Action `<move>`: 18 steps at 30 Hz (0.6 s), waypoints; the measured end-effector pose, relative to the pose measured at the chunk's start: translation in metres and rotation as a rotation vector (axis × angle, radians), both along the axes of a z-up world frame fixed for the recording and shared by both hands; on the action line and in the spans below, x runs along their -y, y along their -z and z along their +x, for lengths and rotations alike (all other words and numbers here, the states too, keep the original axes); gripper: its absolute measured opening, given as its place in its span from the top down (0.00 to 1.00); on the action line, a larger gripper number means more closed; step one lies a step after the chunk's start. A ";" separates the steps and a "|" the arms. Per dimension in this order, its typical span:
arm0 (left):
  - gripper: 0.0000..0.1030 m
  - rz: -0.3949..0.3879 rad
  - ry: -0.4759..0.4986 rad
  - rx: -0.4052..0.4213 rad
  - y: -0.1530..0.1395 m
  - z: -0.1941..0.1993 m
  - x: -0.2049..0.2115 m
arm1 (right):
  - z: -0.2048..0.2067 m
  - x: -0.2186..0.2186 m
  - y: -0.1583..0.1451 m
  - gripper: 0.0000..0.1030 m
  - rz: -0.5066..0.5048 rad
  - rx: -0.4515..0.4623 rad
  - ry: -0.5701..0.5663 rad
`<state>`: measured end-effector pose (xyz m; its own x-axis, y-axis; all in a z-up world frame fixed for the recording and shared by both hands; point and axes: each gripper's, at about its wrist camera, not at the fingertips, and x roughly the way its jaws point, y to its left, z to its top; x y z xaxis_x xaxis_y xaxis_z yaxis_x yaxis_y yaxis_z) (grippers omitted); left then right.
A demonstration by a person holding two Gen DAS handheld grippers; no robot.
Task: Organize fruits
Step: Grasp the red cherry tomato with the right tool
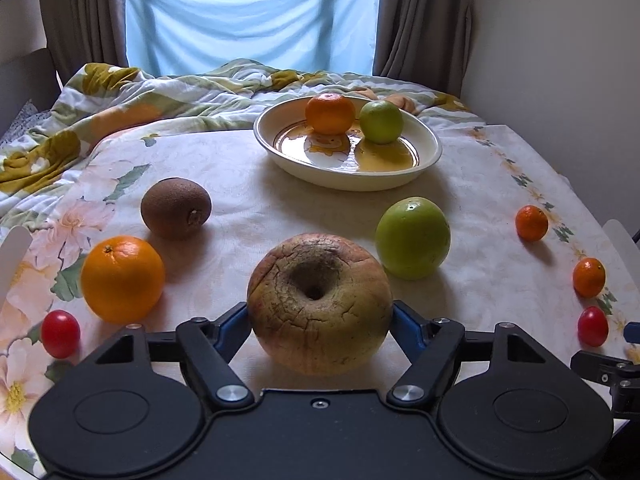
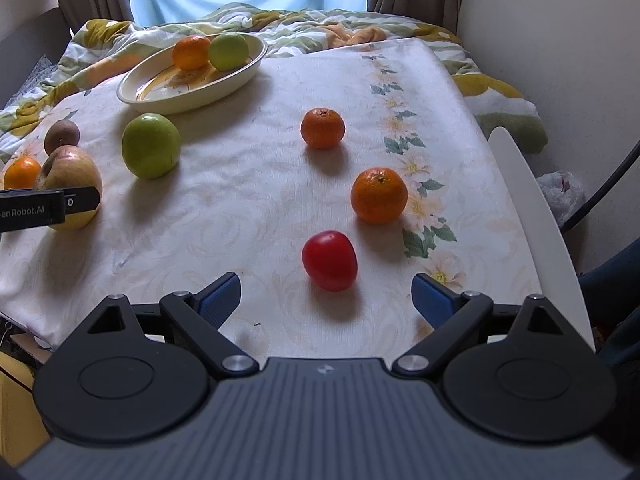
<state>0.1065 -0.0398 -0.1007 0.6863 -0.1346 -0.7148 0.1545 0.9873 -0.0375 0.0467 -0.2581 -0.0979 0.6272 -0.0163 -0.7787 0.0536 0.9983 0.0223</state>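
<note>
A large wrinkled yellow-brown apple [image 1: 320, 300] rests on the floral cloth between the blue pads of my left gripper [image 1: 320, 316], and both pads touch its sides; in the right wrist view one left finger [image 2: 80, 198] crosses that apple [image 2: 72, 172]. My right gripper [image 2: 327, 292] stands open, low over the cloth, with a red tomato [image 2: 329, 260] just ahead of its fingertips and untouched. The cream plate [image 1: 348, 184] at the back holds an orange [image 1: 330, 114] and a green fruit [image 1: 381, 122].
Loose on the cloth lie a green apple [image 1: 413, 238], a kiwi [image 1: 176, 208], an orange [image 1: 123, 279], a second tomato [image 1: 60, 334] and two mandarins [image 2: 322, 128] [image 2: 379, 195]. A rumpled quilt [image 1: 120, 96] lies behind. A white curved edge [image 2: 532, 216] borders the right side.
</note>
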 end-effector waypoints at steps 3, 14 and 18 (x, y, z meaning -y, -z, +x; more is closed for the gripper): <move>0.24 -0.014 -0.010 -0.009 0.000 0.000 -0.002 | 0.001 -0.001 -0.001 0.00 0.002 0.005 -0.001; 0.24 0.001 0.000 -0.020 -0.002 -0.015 -0.004 | 0.011 0.000 0.005 0.23 -0.014 -0.012 0.002; 0.24 0.004 -0.005 -0.029 -0.003 -0.019 -0.005 | 0.015 0.002 0.007 0.28 -0.012 -0.003 -0.004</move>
<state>0.0872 -0.0352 -0.0982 0.6661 -0.1284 -0.7348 0.1489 0.9881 -0.0376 0.0619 -0.2599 -0.1047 0.6249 -0.0232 -0.7803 0.0494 0.9987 0.0098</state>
